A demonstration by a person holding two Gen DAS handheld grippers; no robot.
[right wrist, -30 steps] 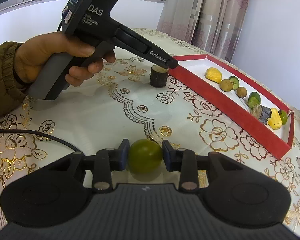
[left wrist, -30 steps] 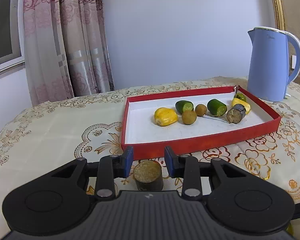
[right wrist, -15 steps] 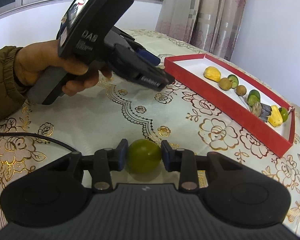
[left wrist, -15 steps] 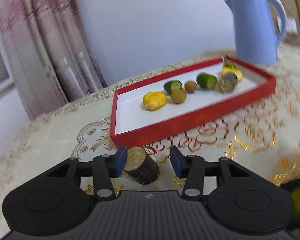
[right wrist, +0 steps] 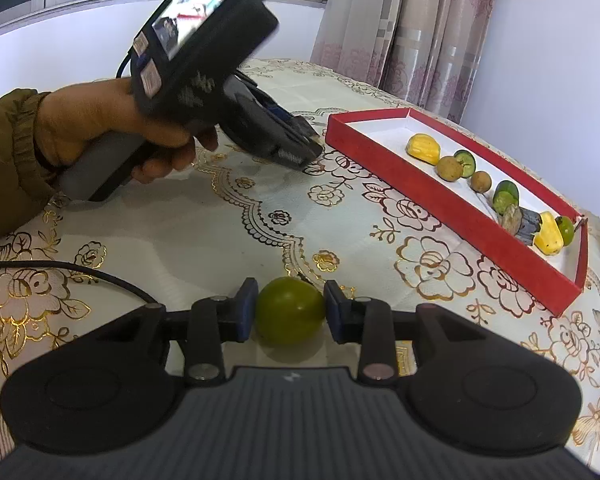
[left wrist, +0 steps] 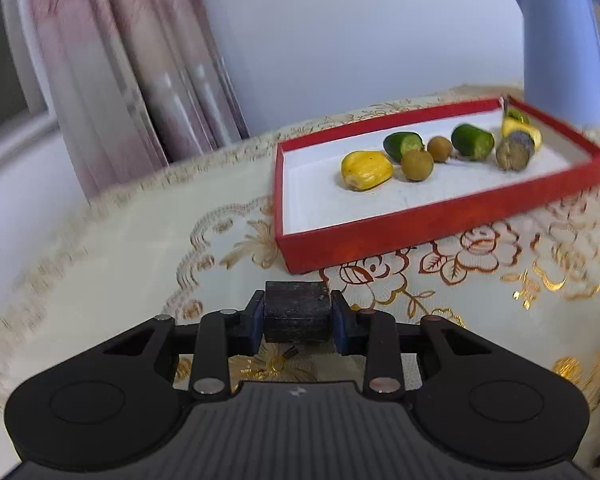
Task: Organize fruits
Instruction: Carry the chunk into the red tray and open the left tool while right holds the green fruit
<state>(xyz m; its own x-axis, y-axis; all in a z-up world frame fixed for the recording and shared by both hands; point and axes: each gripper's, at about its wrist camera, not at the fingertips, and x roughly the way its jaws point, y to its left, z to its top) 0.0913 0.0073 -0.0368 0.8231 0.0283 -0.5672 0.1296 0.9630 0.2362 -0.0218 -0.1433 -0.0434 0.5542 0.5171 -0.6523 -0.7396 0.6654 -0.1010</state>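
My left gripper [left wrist: 297,318] is shut on a dark cut cane piece [left wrist: 297,312], held just above the tablecloth in front of the red tray [left wrist: 420,228]. The tray holds a yellow fruit [left wrist: 366,169], green pieces [left wrist: 403,145], brown round fruits [left wrist: 417,165] and another cane piece [left wrist: 514,155]. My right gripper [right wrist: 290,312] is shut on a round green fruit [right wrist: 289,310] low over the cloth. In the right wrist view the left gripper [right wrist: 300,148] sits near the tray's near corner [right wrist: 334,140].
A blue kettle [left wrist: 562,48] stands behind the tray at the right. Curtains [left wrist: 132,64] and a window sill lie at the back left. A black cable [right wrist: 60,270] runs across the embroidered tablecloth [right wrist: 204,240] at the left.
My left gripper has closed on the cane piece and lifted it, swinging left and turning. The right gripper stays shut on the green fruit, hardly moved.
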